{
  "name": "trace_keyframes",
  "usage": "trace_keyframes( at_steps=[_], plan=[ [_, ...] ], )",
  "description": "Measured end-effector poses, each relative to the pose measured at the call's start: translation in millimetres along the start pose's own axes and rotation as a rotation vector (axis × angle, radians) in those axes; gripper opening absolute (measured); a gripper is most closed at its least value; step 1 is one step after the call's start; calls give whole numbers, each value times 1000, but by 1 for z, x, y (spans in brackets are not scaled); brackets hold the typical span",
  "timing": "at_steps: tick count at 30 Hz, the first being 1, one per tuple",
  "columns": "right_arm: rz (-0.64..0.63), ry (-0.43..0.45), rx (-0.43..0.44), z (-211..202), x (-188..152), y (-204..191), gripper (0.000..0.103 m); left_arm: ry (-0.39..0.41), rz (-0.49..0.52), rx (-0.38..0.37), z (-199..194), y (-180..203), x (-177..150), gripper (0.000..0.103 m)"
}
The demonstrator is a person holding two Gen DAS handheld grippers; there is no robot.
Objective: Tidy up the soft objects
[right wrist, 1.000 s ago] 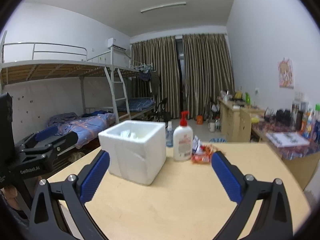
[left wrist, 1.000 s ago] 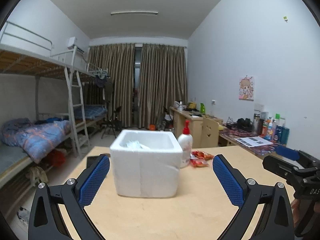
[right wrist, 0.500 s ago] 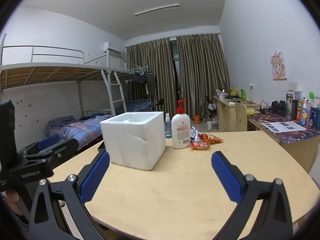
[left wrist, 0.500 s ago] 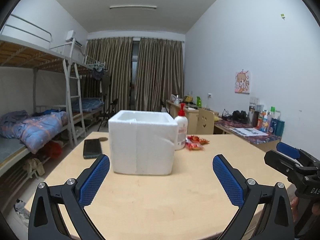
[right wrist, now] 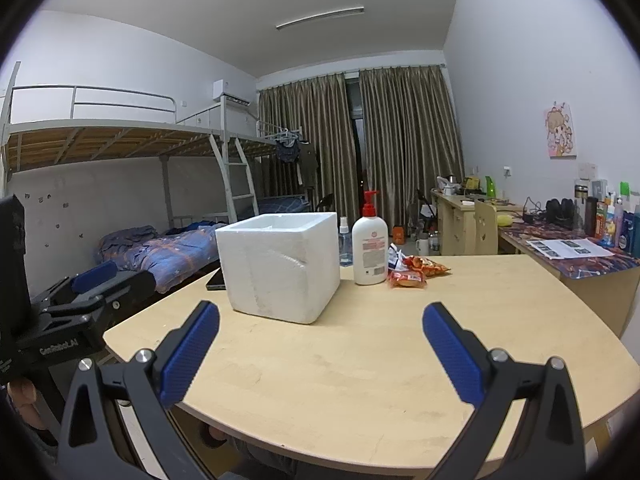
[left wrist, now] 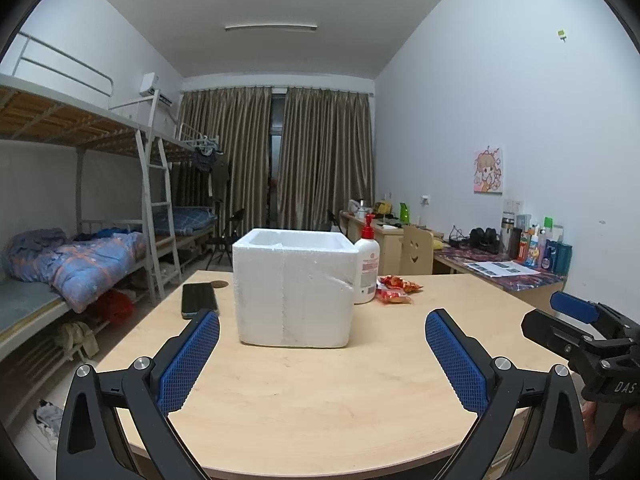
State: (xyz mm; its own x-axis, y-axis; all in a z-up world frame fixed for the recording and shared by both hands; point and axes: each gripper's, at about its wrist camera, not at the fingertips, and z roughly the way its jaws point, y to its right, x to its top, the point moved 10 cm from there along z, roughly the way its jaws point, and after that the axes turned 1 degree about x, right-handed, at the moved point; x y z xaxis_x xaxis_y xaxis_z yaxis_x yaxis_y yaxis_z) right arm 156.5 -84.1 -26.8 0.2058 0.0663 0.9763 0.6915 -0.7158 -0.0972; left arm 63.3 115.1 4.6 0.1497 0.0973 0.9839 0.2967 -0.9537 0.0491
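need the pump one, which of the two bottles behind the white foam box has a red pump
The tall white lotion bottle; the small clear spray bottle beside it has a white top.

"DAS" on right gripper [left wrist: 582, 334]

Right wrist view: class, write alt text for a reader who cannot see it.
The open right gripper hovers empty over a wooden table, facing a white foam box. Right of the box stand a lotion pump bottle and red snack packets.

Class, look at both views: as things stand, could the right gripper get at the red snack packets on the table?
Probably yes. The right gripper is open and empty, and bare table lies between it and the snack packets. The foam box and lotion bottle stand to their left, off that path.
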Motion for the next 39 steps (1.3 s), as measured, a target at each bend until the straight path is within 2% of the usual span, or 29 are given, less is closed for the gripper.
trace_keyframes(
  at_steps=[6, 39],
  plan=[
    [-23, 9, 7, -3, 1, -8, 103, 11, 8, 20, -6, -2, 0, 103],
    [-17, -10, 4, 0, -2, -8, 103, 4, 10, 16, -10, -6, -3, 103]
  ],
)
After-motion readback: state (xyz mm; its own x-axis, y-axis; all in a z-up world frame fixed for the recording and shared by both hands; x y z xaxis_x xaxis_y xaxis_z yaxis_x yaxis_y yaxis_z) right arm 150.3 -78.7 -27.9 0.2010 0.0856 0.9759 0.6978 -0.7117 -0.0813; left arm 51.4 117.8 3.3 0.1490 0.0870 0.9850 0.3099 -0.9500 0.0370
